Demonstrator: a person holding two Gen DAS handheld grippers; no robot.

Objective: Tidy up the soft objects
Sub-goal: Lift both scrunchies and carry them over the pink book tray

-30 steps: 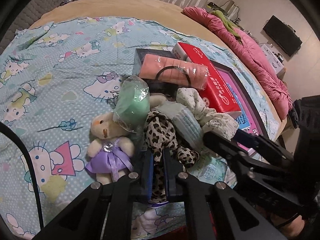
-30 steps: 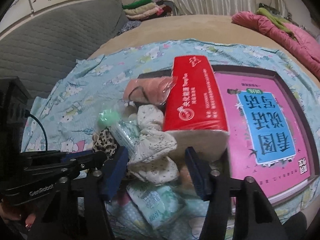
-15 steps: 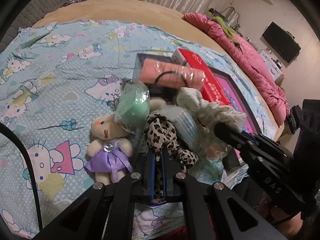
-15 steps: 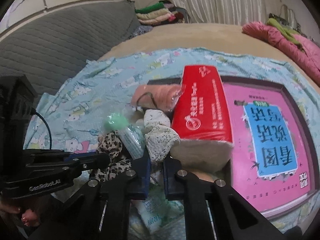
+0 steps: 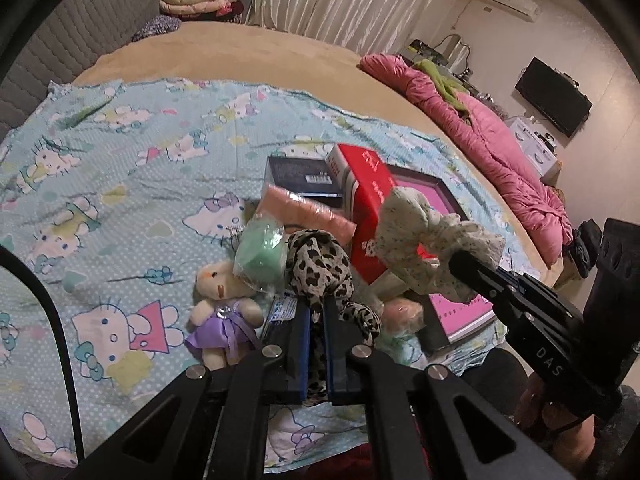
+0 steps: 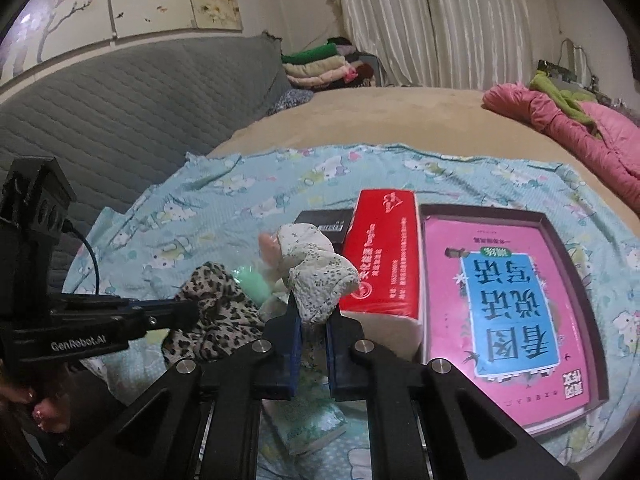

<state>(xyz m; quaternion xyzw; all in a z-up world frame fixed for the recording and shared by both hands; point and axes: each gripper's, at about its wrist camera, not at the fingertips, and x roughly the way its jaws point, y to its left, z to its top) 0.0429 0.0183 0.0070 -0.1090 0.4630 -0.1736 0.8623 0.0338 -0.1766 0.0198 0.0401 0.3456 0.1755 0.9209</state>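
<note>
Both grippers are clamped on cloth above the pile on the bed [image 5: 120, 168]. The left gripper [image 5: 316, 344] is closed on a leopard-print scrunchie [image 5: 316, 264], which bunches up ahead of its fingertips, with a loose tail drooping to the right of the jaws; its long axis runs forward along the fingers. The right gripper [image 6: 314, 344] is closed on a white floral scrunchie [image 6: 316, 276], which rises forward and a little right from the jaws, its far end leaning toward the red tissue pack [image 6: 380, 256]. The two held pieces hang side by side, near each other but apart, the leopard one to the left of the floral one. Below the left gripper lie a plush doll in a purple dress [image 5: 224, 308] and a wrapped green item [image 5: 260, 256]; I judge each scrunchie clear enough to be carried off separately.
</note>
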